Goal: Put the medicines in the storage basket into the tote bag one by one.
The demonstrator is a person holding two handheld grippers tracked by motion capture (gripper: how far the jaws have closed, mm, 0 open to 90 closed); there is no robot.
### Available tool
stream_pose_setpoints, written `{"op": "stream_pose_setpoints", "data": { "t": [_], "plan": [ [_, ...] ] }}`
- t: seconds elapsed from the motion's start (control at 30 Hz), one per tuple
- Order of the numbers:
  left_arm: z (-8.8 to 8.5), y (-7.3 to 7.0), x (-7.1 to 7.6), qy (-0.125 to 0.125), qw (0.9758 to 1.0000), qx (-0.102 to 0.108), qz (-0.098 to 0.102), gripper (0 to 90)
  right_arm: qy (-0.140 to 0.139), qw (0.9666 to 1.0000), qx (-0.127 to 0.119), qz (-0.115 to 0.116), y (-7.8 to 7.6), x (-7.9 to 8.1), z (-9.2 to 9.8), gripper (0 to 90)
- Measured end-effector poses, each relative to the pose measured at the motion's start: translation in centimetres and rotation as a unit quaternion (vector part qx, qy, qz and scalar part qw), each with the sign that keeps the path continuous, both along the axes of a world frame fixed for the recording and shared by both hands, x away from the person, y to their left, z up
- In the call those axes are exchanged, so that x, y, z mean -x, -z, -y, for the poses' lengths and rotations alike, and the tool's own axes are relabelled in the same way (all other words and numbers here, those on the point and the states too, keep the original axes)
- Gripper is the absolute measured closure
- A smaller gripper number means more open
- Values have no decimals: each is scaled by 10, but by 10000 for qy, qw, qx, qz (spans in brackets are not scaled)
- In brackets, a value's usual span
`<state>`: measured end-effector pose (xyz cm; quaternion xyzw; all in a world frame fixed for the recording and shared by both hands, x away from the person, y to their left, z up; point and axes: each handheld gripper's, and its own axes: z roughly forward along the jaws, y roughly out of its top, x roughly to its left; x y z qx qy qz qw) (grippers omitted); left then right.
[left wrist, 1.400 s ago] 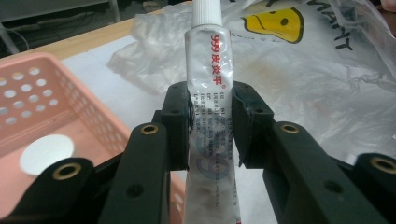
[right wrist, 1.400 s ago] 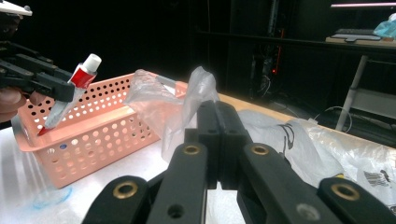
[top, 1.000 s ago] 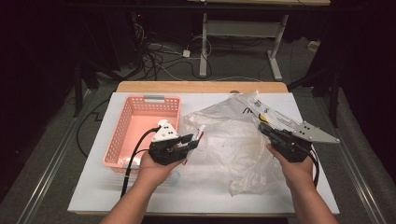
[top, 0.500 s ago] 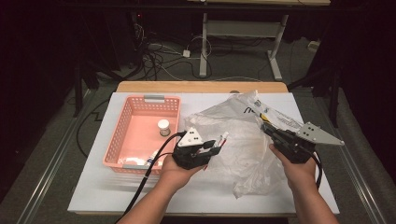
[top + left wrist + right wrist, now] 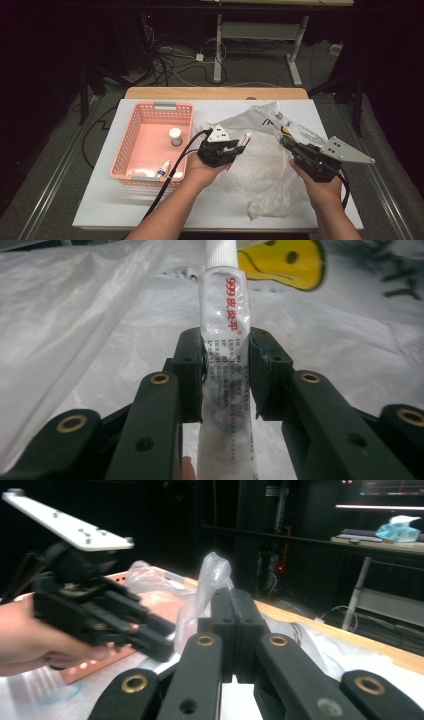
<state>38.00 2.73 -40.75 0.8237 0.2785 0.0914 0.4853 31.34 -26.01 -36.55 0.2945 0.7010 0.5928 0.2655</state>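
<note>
**Tube clamped at left, bag pinched at right**

Ointment tube (image 5: pixel 223 340): slim, white and glossy, red characters near the top, faint blue print lower down, ribbed white cap at the upper end. Seen from the high view (image 5: pixel 243 141) poking out past the left gripper (image 5: pixel 239 145), above the clear plastic bag (image 5: pixel 260 170) near the table's middle, just right of the pink basket (image 5: pixel 131 145).

Left gripper (image 5: pixel 226 347): pads closed on the tube's two sides about mid-length, tube running straight up between them, cap end pointing away toward a yellow smiley print on the bag (image 5: pixel 125 315).

Right gripper (image 5: pixel 232 610): jaws pressed fully together, a fold of the bag's film (image 5: pixel 207 580) rising from between them. Held in the right hand above the bag's right side (image 5: pixel 287 145).

In the basket: a small white-capped jar (image 5: pixel 175 136) and a small dropper bottle (image 5: pixel 162 169).

Hard to make out: cap tip cut off by the top edge of the left gripper view; tube's lower end hidden between the jaw arms; small print on the tube illegible; bag's contents lost in creases and glare.
</note>
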Motion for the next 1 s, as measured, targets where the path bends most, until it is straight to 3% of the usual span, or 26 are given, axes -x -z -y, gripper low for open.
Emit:
{"op": "stream_pose_setpoints", "data": {
  "t": [0.47, 1.0],
  "plan": [
    [15, 9, 2, 88, 9999, -86, 15, 678, -83, 9999, 33, -72, 4, -8, -5, 900],
    [60, 44, -5, 54, 9990, -440, 0, 676, -140, 9998, -31, -127, 9, -15, -8, 900]
  ]
}}
